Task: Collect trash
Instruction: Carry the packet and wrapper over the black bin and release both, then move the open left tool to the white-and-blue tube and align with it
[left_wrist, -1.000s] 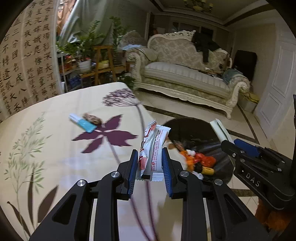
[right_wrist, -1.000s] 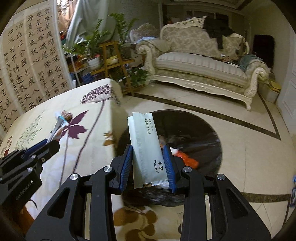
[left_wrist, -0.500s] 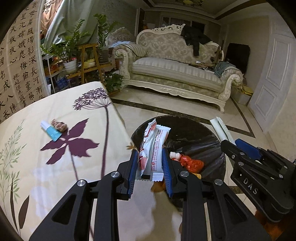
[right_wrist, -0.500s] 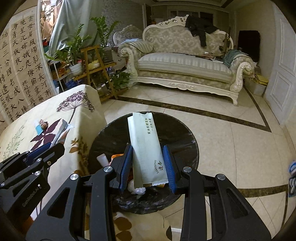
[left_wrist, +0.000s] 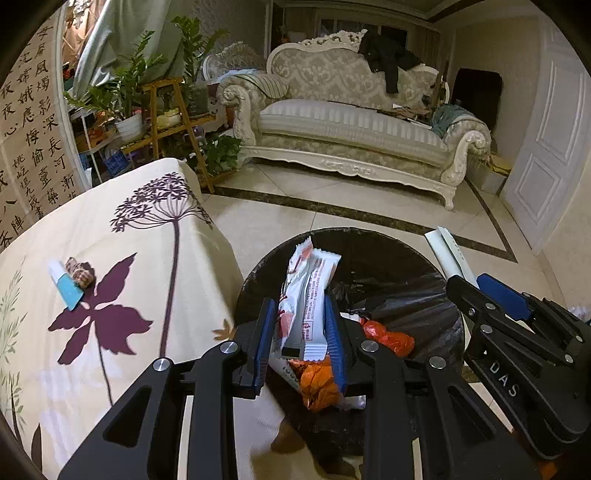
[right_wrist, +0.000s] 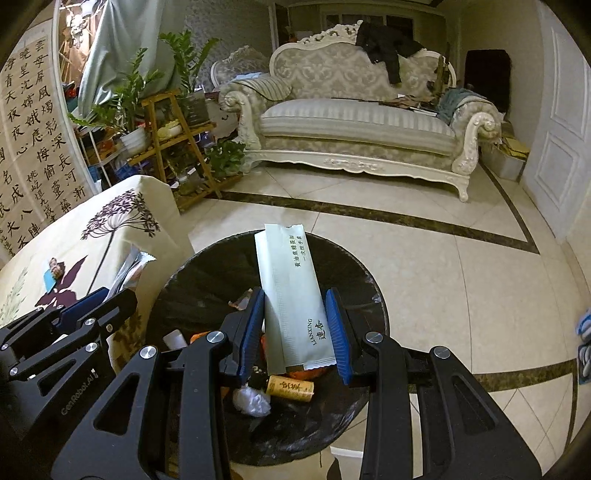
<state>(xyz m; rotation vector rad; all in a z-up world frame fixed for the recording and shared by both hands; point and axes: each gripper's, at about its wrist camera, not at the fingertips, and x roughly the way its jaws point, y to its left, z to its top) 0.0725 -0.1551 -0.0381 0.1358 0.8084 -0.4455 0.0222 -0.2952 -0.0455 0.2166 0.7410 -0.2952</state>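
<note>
Two hand-held grippers hang over a round bin (left_wrist: 436, 266) lined with a black bag, standing on the tiled floor just beside a table draped in a cream cloth (left_wrist: 110, 332) printed with purple flowers. The left gripper (left_wrist: 301, 332) has a white snack wrapper (left_wrist: 308, 291) with red print between its blue pads; its jaws are opening, and a gap shows between the wrapper and the left pad, so the pads no longer appear to press on it, though the wrapper's lower end is partly lost against the trash below. The wrapper stands nearly upright, crinkled, its crimped top edge leaning slightly left over the bin's mouth. The right gripper (right_wrist: 297, 328) pinches a pale green sachet (right_wrist: 291, 291) by its lower end, the flat packet rising upright above the bin, dark lettering running along its right side. Inside the bin lie an orange wrapper (left_wrist: 388, 338), a small yellow-brown tube (right_wrist: 290, 387) and a crumpled white scrap (right_wrist: 251, 402). On the cloth, well apart from the bin, rest a blue-and-white packet (left_wrist: 68, 291) and a small brownish lump (left_wrist: 81, 273) touching it. An ornate cream sofa (left_wrist: 351, 129) lines the far wall.
</note>
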